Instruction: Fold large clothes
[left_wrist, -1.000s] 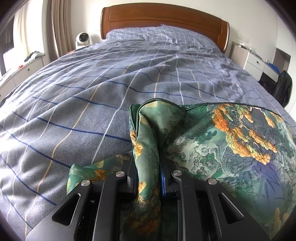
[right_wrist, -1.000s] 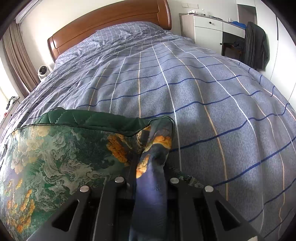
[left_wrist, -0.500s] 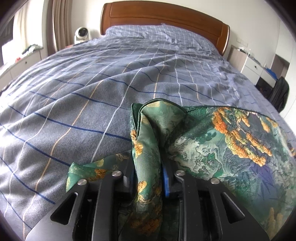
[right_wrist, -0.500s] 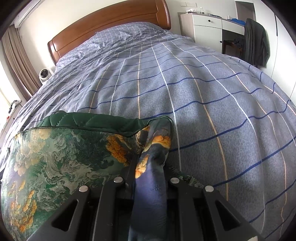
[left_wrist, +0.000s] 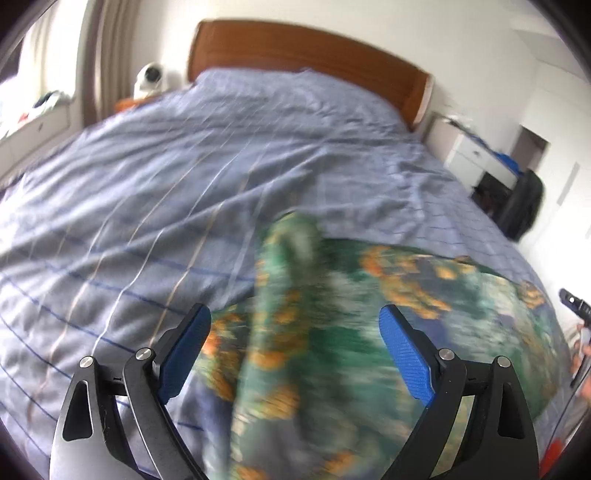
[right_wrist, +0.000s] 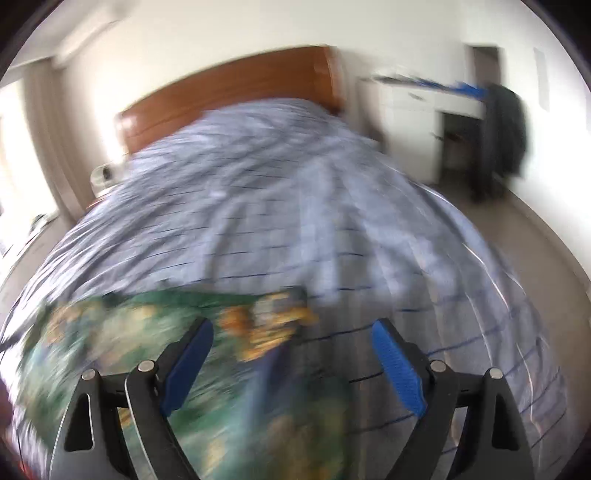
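Note:
A green garment (left_wrist: 369, 317) printed with orange and teal landscape lies folded on the bed's near part, blurred by motion. My left gripper (left_wrist: 295, 321) hovers above its left corner, jaws opening wide, and the blue pads (left_wrist: 406, 354) do not touch the cloth between them. In the right wrist view the same garment (right_wrist: 122, 332) spreads to the lower left. My right gripper (right_wrist: 291, 336) is above its right corner, jaws opening, pads clear of the cloth. The other gripper's tip (left_wrist: 572, 301) shows at the right edge of the left wrist view.
The bed (left_wrist: 184, 177) has a grey-blue checked cover and a wooden headboard (left_wrist: 314, 48). A white round device (left_wrist: 149, 77) stands left of the pillow. A white desk (right_wrist: 417, 107) and a dark coat (right_wrist: 506, 136) on a chair stand at the right wall.
Both grippers were shut on pinched corners of the garment; now both have let go, opened wide and risen away from the bed. The released corners have dropped onto the cloth.

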